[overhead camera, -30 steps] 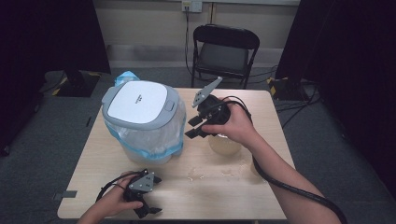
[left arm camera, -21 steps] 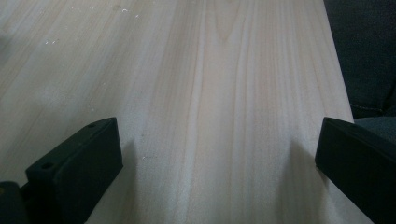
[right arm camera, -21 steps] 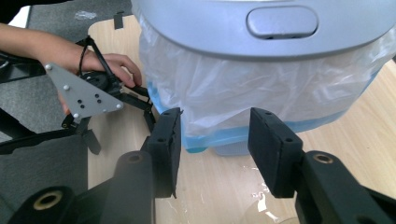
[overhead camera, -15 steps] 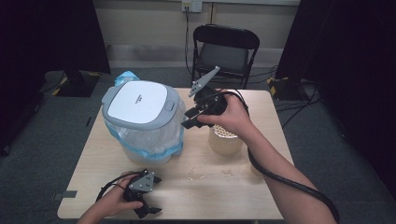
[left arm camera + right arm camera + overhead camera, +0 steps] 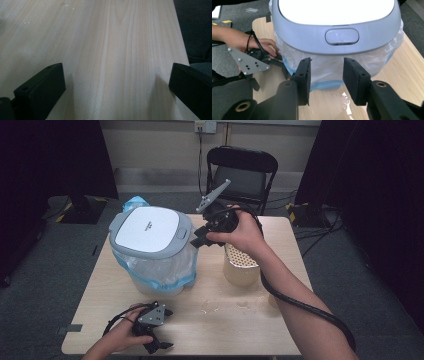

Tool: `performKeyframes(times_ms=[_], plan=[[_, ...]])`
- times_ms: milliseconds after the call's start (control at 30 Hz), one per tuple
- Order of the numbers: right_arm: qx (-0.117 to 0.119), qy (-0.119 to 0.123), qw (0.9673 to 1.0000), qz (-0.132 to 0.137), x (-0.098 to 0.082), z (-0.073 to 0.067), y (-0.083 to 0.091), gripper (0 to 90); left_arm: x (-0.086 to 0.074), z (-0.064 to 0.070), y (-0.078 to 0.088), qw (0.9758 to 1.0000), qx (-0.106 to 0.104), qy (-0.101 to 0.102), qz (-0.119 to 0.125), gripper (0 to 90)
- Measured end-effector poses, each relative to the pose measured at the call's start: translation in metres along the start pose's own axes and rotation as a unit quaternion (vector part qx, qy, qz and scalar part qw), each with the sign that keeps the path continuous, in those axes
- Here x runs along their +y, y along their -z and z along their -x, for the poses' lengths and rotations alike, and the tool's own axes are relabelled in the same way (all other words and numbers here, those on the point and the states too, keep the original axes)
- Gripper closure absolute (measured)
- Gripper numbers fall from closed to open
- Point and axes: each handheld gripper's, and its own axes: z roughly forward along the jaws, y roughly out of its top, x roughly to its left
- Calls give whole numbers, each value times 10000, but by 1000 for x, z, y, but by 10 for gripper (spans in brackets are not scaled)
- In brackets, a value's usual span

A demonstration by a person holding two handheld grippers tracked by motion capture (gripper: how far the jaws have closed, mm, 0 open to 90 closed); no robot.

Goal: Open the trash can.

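A small bin (image 5: 152, 262) with a grey and white lid (image 5: 147, 227) and a clear, blue-edged liner bag stands at the table's left middle. My right gripper (image 5: 197, 239) hovers at the lid's right edge. It is open, its jaws have just been closing, and nothing is between them. In the right gripper view its jaws (image 5: 326, 65) point at the bag below the lid's grey push button (image 5: 342, 36). My left gripper (image 5: 167, 330) rests open on the wood near the front edge, and only bare table lies between its jaws (image 5: 117, 75).
A cream perforated cup (image 5: 240, 265) stands on the table (image 5: 280, 320) under my right wrist. Crumbs (image 5: 215, 307) lie on the wood in front of the bin. A black folding chair (image 5: 242, 170) stands behind the table. The floor around is dark.
My right gripper has risen and moved from above the cup toward the bin's lid, and its jaws have narrowed. The left gripper has stayed in place.
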Motion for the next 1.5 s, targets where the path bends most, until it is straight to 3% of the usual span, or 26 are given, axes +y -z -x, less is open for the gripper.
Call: performKeyframes(times_ms=[400,767,1133,1300,1500], plan=[[-86,32,9999,84,15,5,-8,659,0,0,0,10000,1,29,-29,0],[-62,-51,9994,336,26,12,-20,737,0,0,0,10000,-8,0,31,0],[-83,-74,9996,273,30,13,-31,755,0,0,0,10000,-9,0,34,0],[-42,-110,9992,378,30,14,-35,778,0,0,-1,10000,-12,0,34,0],[-90,-47,9996,270,31,13,-34,802,-1,0,-1,10000,-12,4,55,0]])
